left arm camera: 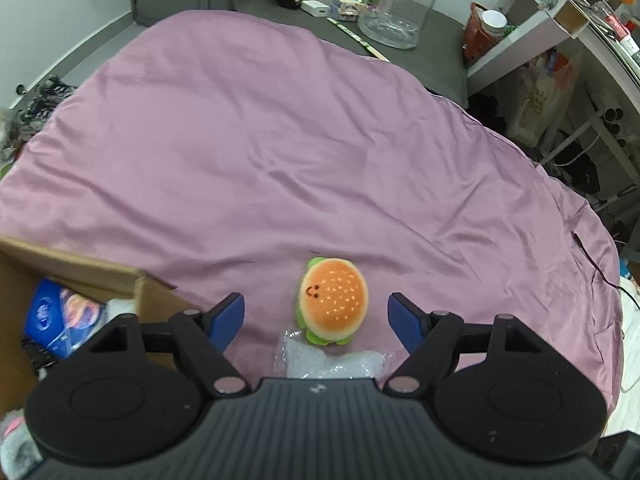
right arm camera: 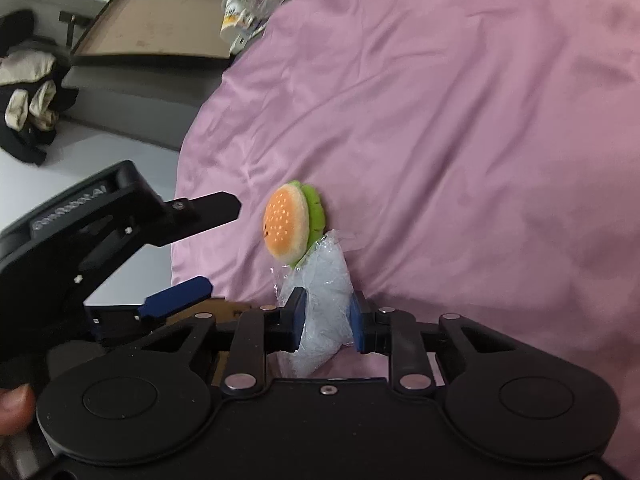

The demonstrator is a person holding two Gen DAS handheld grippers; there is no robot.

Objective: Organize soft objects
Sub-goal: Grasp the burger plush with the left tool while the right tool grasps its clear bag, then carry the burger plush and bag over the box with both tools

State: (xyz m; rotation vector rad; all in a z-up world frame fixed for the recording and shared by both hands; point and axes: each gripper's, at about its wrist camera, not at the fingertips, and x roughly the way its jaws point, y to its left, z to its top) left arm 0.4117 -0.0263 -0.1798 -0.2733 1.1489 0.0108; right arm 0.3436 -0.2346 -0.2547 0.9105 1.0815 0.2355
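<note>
A small plush burger [left arm camera: 333, 300] with an orange bun, a smiling face and green lettuce lies on the purple sheet [left arm camera: 248, 152]. A clear plastic bag [left arm camera: 332, 362] of white stuff lies against its near side. My left gripper [left arm camera: 316, 320] is open, its blue pads on either side of the burger, not touching it. In the right wrist view my right gripper [right arm camera: 326, 318] is shut on the plastic bag [right arm camera: 320, 300], with the burger [right arm camera: 290, 224] just beyond it. The left gripper [right arm camera: 200, 248] shows there at the left, open.
An open cardboard box [left arm camera: 80, 276] holding a blue packet [left arm camera: 60, 316] stands at the near left. A large glass jar [left arm camera: 400, 4], cups and clutter sit on the dark table beyond the sheet. White shelves [left arm camera: 532, 32] stand at the right. A framed board [right arm camera: 152, 24] lies at far left.
</note>
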